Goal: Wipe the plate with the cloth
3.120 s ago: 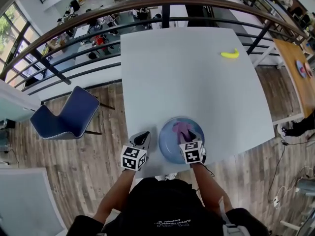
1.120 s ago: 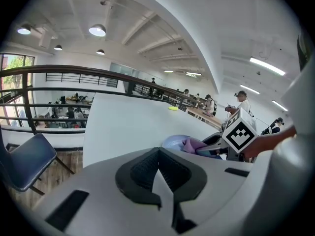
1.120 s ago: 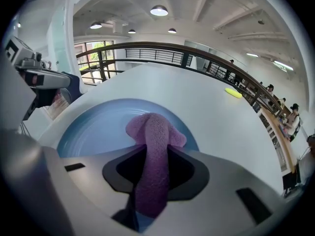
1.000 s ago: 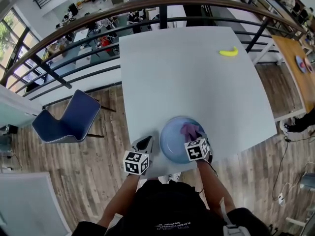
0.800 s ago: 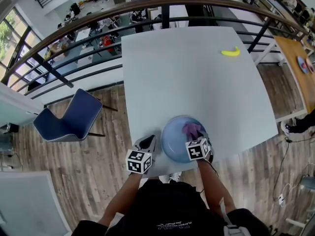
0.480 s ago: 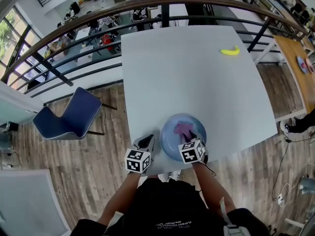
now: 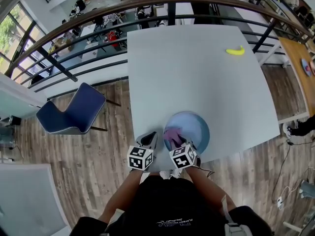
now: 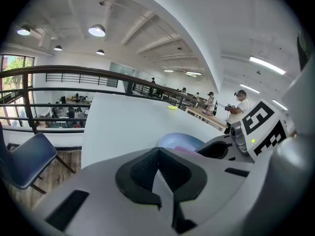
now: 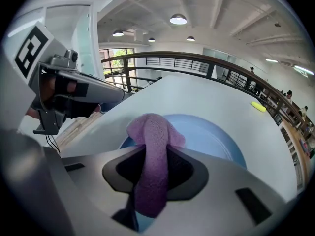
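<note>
Since half a second ago my right gripper (image 7: 175, 142) has dragged the cloth (image 7: 172, 133) from the plate's middle to its left edge. Its jaws are clamped on that purple cloth, which lies on the blue plate (image 7: 198, 127) near the table's (image 7: 197, 73) front edge. My left gripper (image 7: 149, 140) sits just beside the plate, its jaws together and empty.

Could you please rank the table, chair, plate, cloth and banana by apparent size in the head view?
1. table
2. chair
3. plate
4. cloth
5. banana
The cloth and banana look close; the banana lies farther from the camera, so their order is unsure.
</note>
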A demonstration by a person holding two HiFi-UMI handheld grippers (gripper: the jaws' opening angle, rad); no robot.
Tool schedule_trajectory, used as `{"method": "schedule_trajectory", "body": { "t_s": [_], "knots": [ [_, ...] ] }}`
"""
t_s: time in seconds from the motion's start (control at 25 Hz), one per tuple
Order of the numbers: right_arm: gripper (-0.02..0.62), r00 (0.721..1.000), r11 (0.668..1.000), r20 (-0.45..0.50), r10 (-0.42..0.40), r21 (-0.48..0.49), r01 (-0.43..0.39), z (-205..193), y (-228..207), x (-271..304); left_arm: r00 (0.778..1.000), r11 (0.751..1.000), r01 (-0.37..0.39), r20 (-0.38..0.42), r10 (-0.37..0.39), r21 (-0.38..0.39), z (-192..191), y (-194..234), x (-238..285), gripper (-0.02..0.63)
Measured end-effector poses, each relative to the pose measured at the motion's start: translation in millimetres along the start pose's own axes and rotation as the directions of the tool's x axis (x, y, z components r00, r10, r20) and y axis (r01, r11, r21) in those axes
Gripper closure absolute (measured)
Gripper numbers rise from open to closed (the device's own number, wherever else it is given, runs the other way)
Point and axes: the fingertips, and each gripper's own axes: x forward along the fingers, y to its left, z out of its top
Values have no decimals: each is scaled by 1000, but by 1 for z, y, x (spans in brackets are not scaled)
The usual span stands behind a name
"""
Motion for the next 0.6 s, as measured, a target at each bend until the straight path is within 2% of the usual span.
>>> {"method": "schedule_trajectory", "body": {
  "t_s": [0.24,0.6],
  "knots": [
    [477,999,1000,-26,24,5,-24,-12,6,6,1000,1000,4,-18,-3,7,-5,-1,-1,594],
    [477,999,999,-44,-19,35,20,-30,-19,-1,999,999,27,-40,-26,32,-6,-12,8,594]
  ]
}}
